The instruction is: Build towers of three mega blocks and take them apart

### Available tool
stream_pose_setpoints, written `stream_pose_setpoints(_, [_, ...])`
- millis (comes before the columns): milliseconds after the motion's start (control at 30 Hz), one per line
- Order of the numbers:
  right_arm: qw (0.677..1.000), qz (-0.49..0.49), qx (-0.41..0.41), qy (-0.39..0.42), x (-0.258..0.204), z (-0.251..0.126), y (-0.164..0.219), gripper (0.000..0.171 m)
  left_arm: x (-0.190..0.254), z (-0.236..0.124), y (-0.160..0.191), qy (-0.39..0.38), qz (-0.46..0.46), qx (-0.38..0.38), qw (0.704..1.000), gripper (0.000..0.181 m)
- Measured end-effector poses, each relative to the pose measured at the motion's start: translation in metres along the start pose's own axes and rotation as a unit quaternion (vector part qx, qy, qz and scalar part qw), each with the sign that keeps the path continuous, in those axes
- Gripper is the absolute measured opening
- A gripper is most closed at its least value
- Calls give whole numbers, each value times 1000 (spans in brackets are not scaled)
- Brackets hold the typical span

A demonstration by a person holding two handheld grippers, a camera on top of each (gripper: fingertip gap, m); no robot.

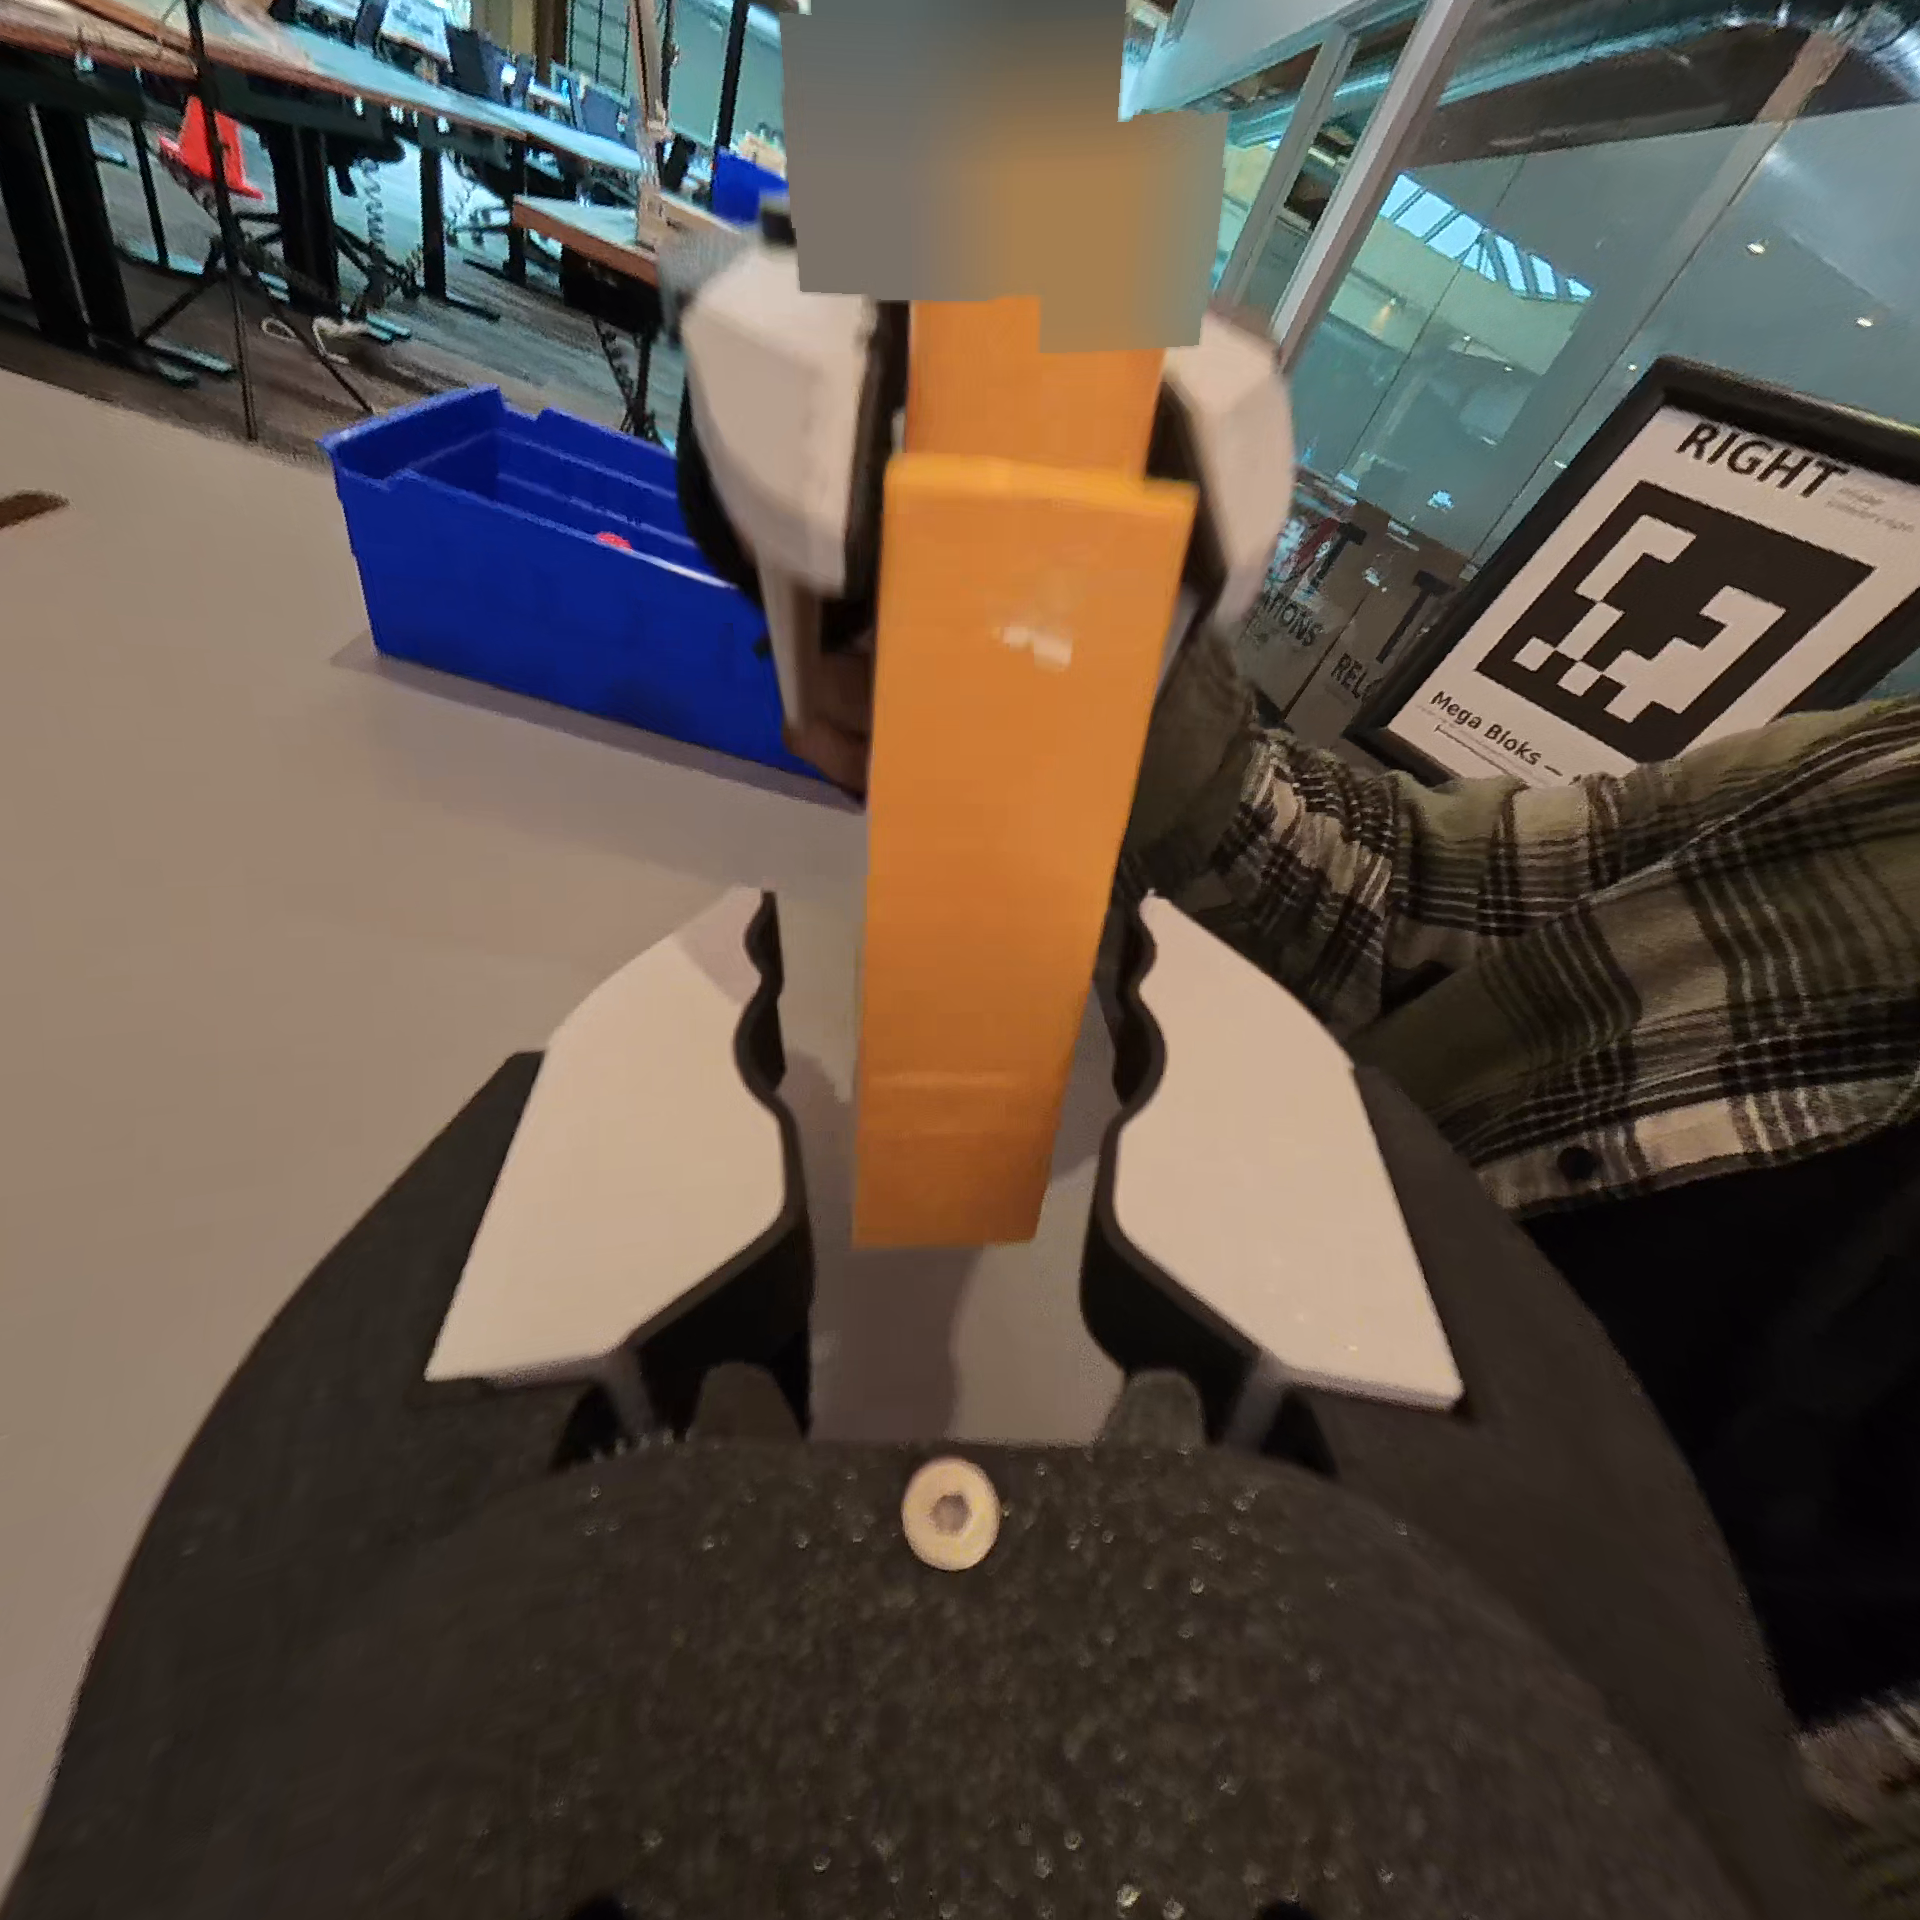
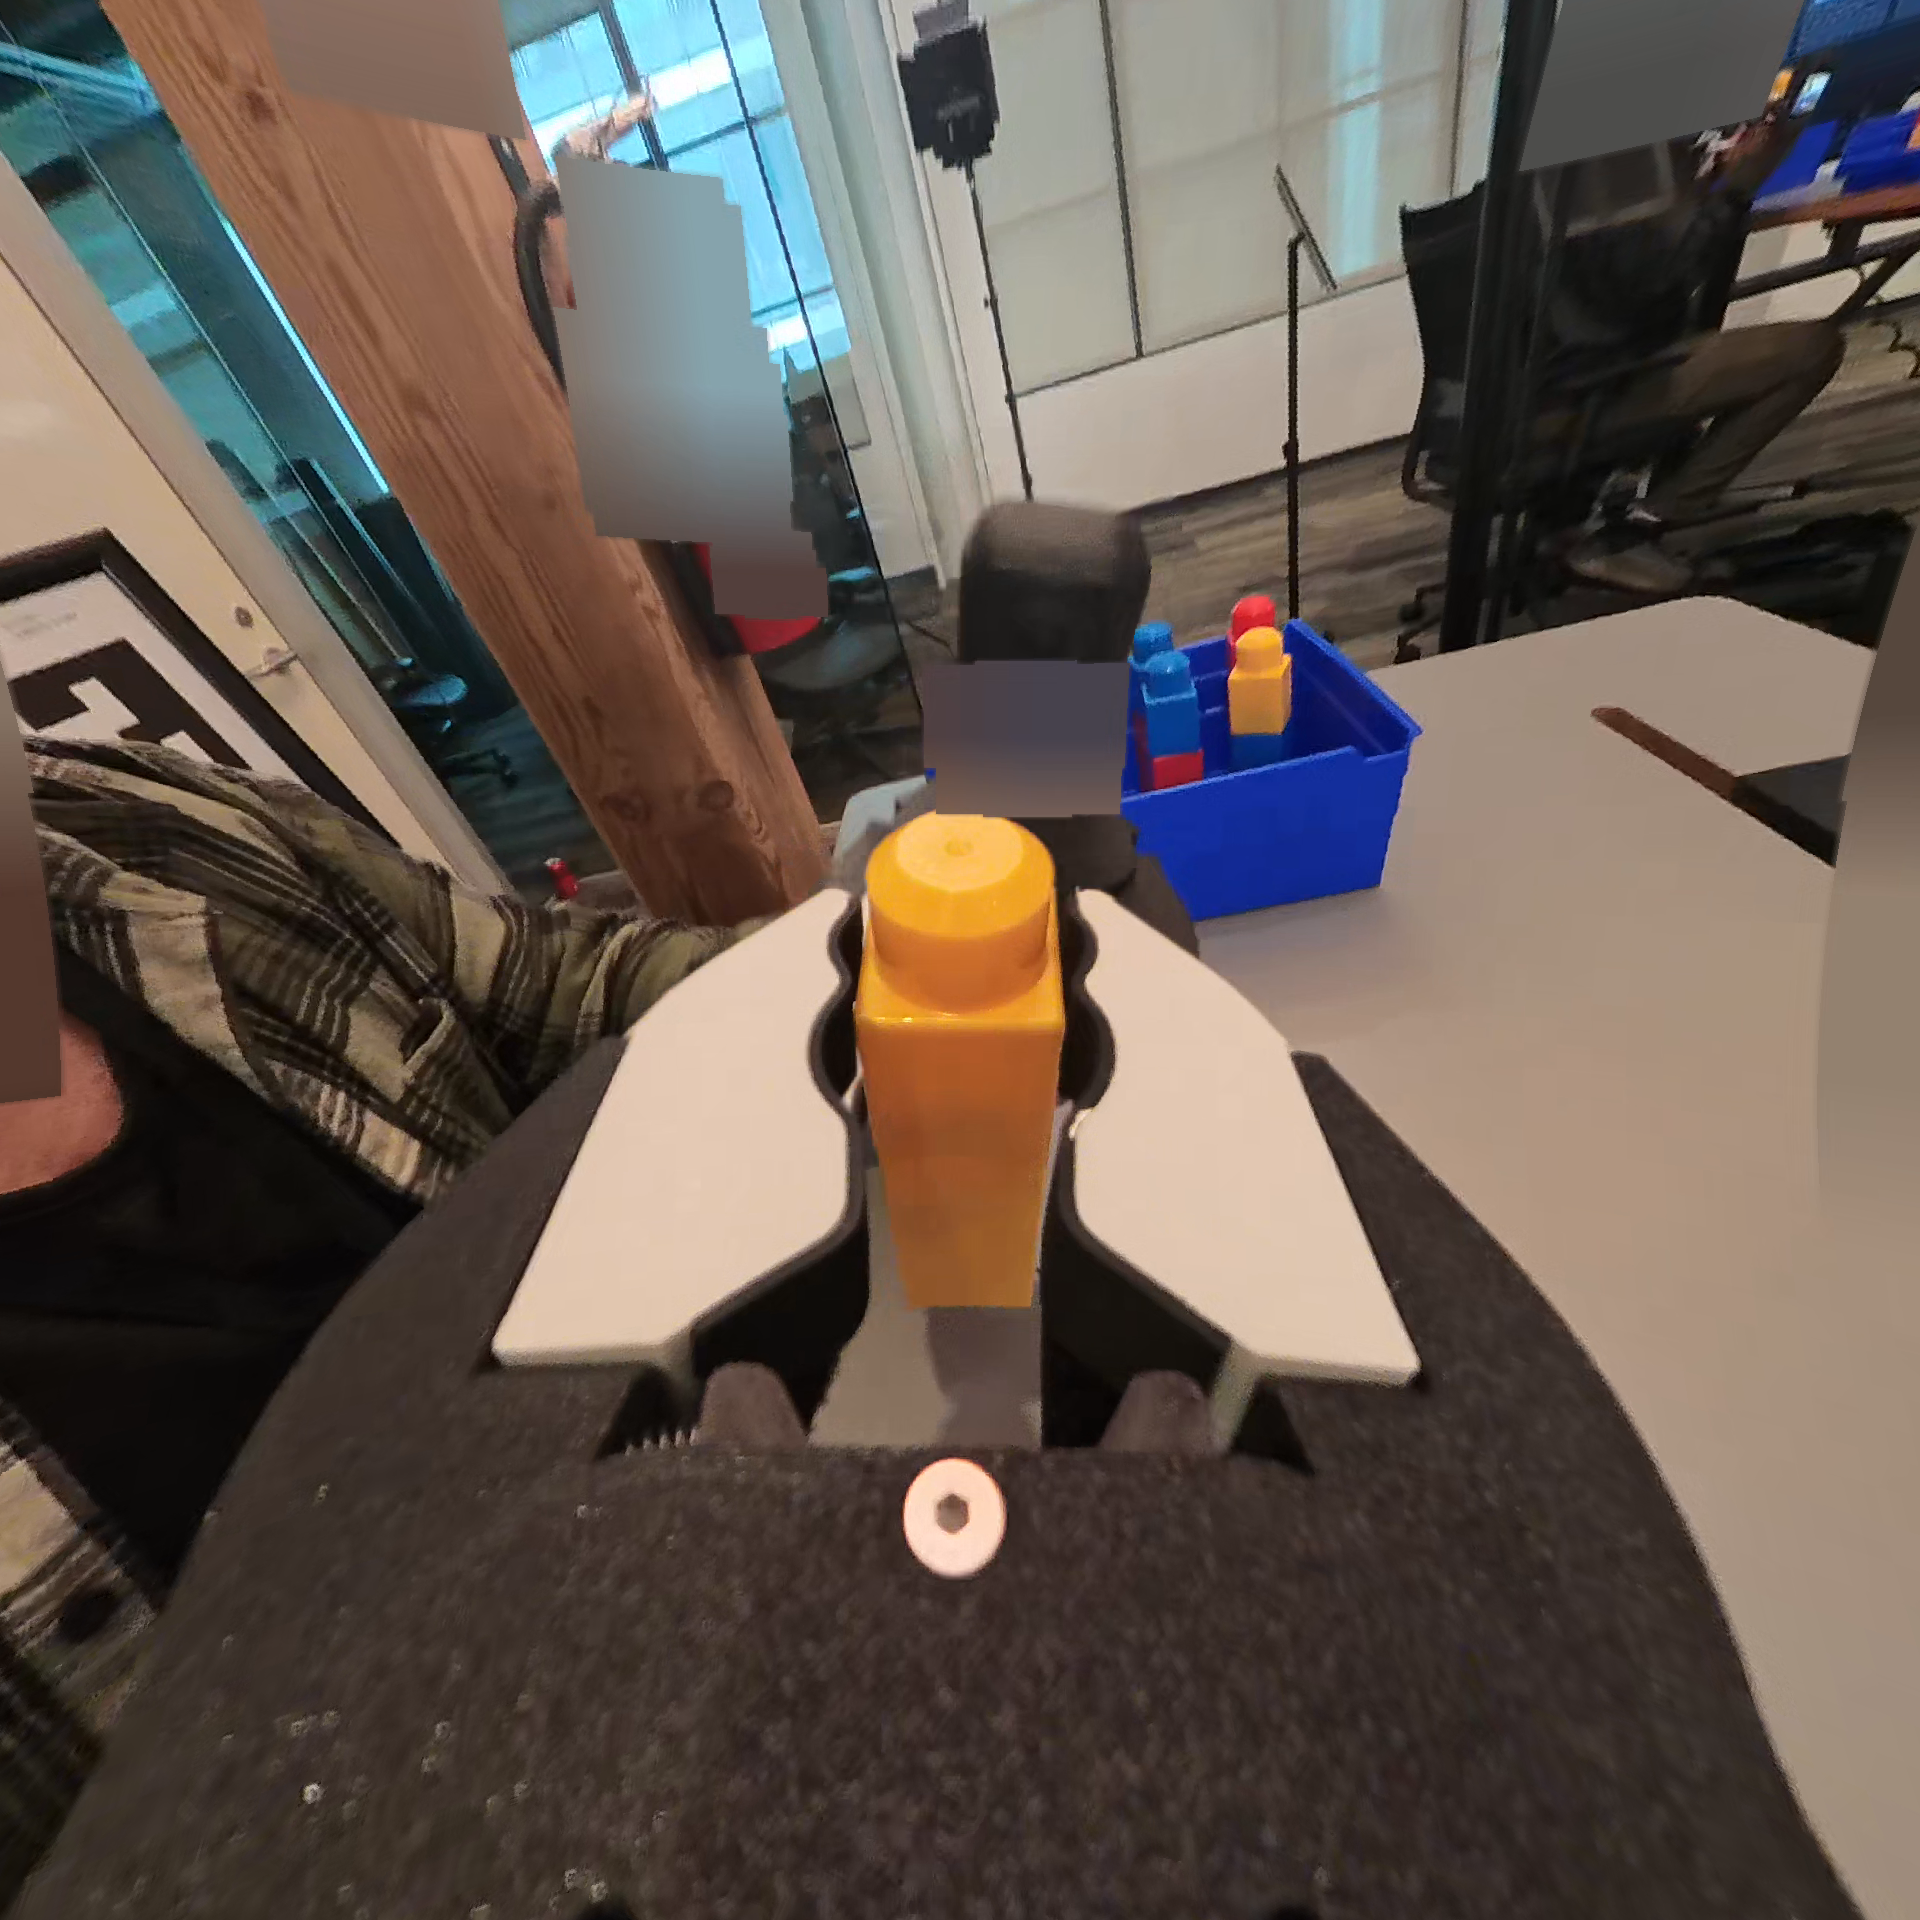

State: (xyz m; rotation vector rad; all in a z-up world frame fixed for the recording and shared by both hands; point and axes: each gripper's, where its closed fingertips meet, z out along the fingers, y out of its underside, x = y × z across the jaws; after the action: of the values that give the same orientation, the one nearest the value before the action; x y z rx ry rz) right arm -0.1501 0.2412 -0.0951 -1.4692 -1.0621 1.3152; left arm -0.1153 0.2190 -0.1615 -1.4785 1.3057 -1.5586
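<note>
A tall stack of yellow mega blocks (image 1: 987,831) stands upright in the middle of the left wrist view. My left gripper (image 1: 951,935) is open, with its fingers on either side of the stack's lower part and a gap on each side. My right gripper (image 1: 1023,416) shows farther up, closed on the stack's top. In the right wrist view my right gripper (image 2: 961,914) is shut on the top yellow block (image 2: 956,1091), whose round stud points away. I cannot tell whether the stack's base rests on the grey table (image 1: 260,935).
A blue bin (image 1: 540,582) sits on the table behind the stack. In the right wrist view the bin (image 2: 1278,821) holds blue, red and yellow blocks. A framed marker sign (image 1: 1662,592) stands at the right. A person's plaid sleeve (image 1: 1507,935) reaches in. My right fingertips sit around 7 cm from my left ones.
</note>
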Motion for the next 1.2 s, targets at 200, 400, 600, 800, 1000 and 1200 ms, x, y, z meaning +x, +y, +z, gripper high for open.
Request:
stream_pose_setpoints(200, [1000, 8, 4, -6, 3, 1, 3, 35, -1, 6, 14, 6, 11, -3, 1000, 40])
stream_pose_setpoints(400, [1000, 14, 2, 20, 14, -5, 6, 35, -13, 9, 18, -39, 13, -7, 999, 38])
stream_pose_setpoints(600, [997, -7, 69, 45, 15, -39, -31, 35, -29, 8, 32, -67, 17, 0, 998, 38])
stream_pose_setpoints(800, [962, -4, 13, 274, 55, -168, -35, 35, -22, 3, 32, -53, 58, 10, 997, 38])
stream_pose_setpoints(1000, [813, 118, -100, 561, 108, -397, 63, 36, -18, 6, 28, -33, 54, 29, 998, 38])
stream_pose_setpoints(1200, [776, 201, -141, 581, 131, -436, 148, 55, -21, 6, 35, -43, 57, 20, 997, 38])
